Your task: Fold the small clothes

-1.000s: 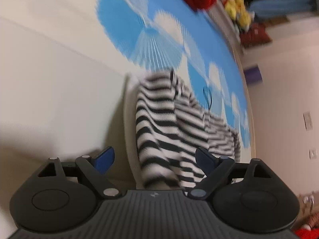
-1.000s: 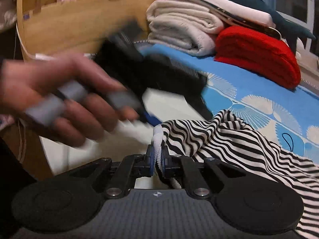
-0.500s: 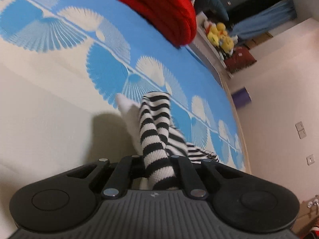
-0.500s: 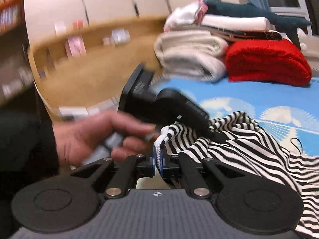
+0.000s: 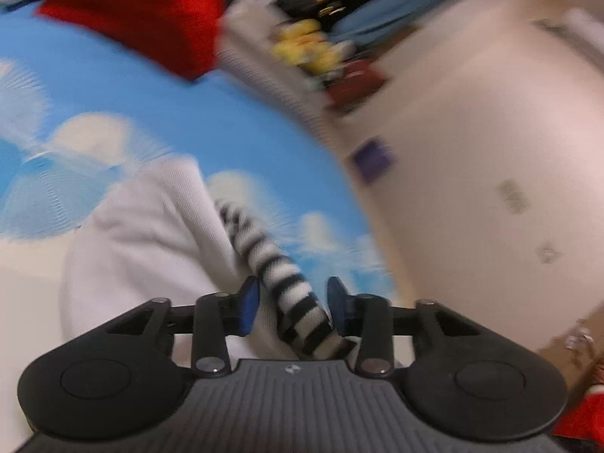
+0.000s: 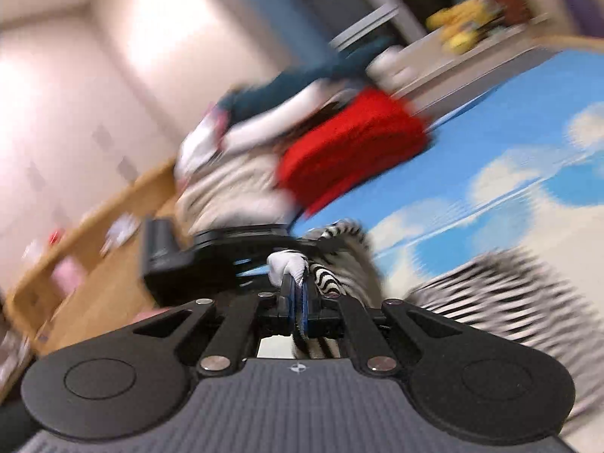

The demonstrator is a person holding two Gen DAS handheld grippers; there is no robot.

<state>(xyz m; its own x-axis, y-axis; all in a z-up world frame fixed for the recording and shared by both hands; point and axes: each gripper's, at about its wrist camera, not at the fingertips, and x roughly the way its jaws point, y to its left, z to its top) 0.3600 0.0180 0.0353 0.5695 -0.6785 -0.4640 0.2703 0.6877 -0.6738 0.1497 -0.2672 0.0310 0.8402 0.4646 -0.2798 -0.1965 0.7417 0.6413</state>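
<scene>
Left wrist view: the left hand-held gripper (image 5: 290, 307) has its jaws spread around a fold of the striped garment (image 5: 287, 283) (not gripping). The right hand-held gripper (image 6: 298, 302) pinches its white edge, lifting it off the blue-patterned bed (image 6: 509, 143) for folding.

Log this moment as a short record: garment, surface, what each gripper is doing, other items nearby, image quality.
garment: black-and-white striped top with a white edge, partly lifted
surface: blue sheet with white fan shapes
left gripper: jaws apart, striped fabric runs between them, grip unclear
right gripper: jaws shut on the white edge of the top
nearby: red knit beside a stack of folded clothes; yellow toys behind
image quality: heavy motion blur in both views
</scene>
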